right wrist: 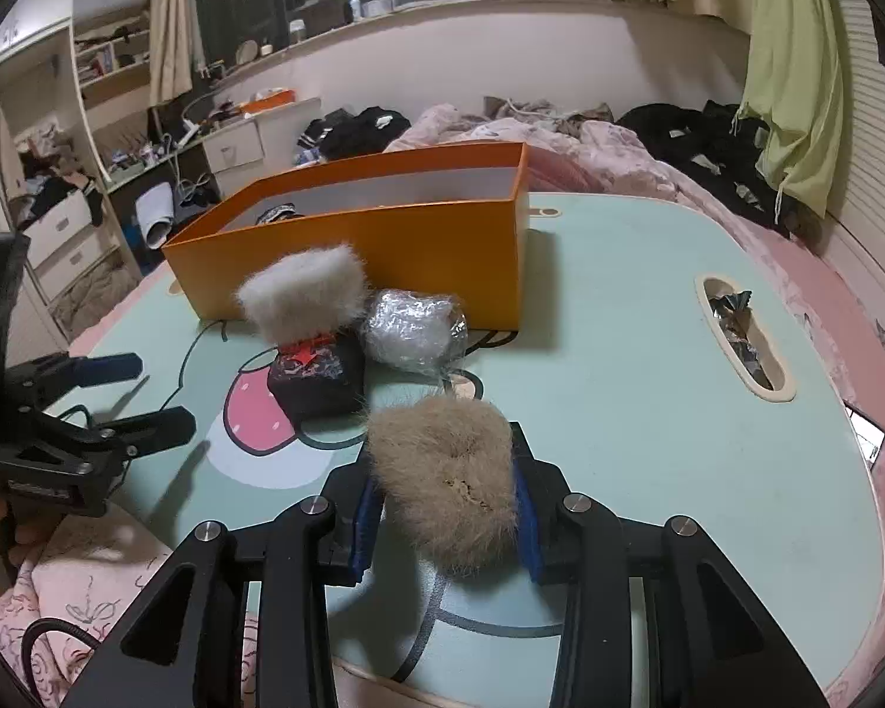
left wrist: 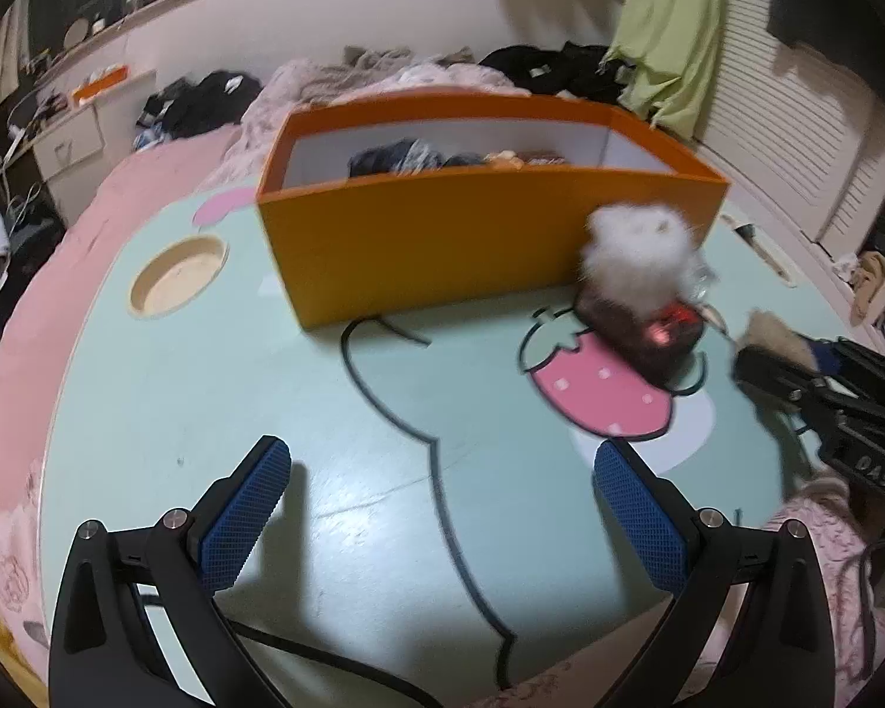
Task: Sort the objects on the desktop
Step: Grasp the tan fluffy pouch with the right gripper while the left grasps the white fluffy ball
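Observation:
An open orange box (left wrist: 489, 236) stands on the mint-green table and holds some dark cloth items (left wrist: 401, 156); it also shows in the right wrist view (right wrist: 383, 248). In front of it a white fluffy piece (right wrist: 301, 289) rests on a dark packet with a red star (right wrist: 318, 377), beside a clear plastic-wrapped bundle (right wrist: 416, 327). My right gripper (right wrist: 445, 495) is shut on a tan fluffy piece (right wrist: 442, 472) above the table. My left gripper (left wrist: 442, 472) is open and empty over the table; it shows at the left in the right wrist view (right wrist: 135, 389).
The table (left wrist: 206, 389) has a round cup hole (left wrist: 177, 283) at the left and an oval slot with foil scraps (right wrist: 743, 336) at the right. Pink bedding and dark clothes (right wrist: 702, 141) lie behind. Drawers and shelves (right wrist: 65, 224) stand at the left.

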The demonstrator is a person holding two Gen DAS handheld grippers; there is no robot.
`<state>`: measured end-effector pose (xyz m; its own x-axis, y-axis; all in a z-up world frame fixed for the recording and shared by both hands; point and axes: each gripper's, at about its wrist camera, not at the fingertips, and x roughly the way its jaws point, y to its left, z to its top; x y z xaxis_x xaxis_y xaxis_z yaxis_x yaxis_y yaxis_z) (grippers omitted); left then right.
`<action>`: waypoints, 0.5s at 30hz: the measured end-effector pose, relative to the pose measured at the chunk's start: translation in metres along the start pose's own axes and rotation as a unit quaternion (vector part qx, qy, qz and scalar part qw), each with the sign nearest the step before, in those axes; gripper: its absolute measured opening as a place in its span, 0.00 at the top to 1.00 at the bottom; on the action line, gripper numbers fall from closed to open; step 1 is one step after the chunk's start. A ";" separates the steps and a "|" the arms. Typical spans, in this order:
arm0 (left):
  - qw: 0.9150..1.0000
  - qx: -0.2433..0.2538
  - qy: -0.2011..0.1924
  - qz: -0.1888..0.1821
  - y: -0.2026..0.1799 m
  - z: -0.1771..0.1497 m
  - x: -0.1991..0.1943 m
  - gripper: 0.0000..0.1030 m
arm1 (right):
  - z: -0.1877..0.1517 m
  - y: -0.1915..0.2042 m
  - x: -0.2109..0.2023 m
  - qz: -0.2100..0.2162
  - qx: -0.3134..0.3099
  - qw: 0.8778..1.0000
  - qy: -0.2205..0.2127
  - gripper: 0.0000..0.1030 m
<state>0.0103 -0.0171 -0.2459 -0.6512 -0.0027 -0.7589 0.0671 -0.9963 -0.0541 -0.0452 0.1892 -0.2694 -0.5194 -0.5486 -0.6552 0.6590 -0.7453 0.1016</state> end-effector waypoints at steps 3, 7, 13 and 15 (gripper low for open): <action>0.999 0.005 -0.023 -0.026 -0.006 0.010 -0.009 0.02 | 0.000 0.001 0.000 -0.001 -0.004 1.000 0.000 0.64; 0.996 -0.012 -0.055 -0.074 -0.013 0.034 -0.015 0.14 | 0.002 0.002 -0.001 0.006 0.002 1.000 -0.001 0.64; 0.993 0.021 -0.040 -0.108 -0.042 0.059 0.004 0.29 | 0.002 0.002 -0.002 0.007 0.003 1.000 -0.001 0.64; 0.992 0.032 -0.036 -0.115 -0.050 0.062 0.008 0.29 | 0.002 0.000 -0.002 0.009 0.004 1.000 -0.002 0.64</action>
<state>-0.0453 0.0270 -0.2087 -0.6956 0.2221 -0.6833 -0.1363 -0.9745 -0.1781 -0.0451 0.1893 -0.2664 -0.5093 -0.5629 -0.6510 0.6634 -0.7386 0.1197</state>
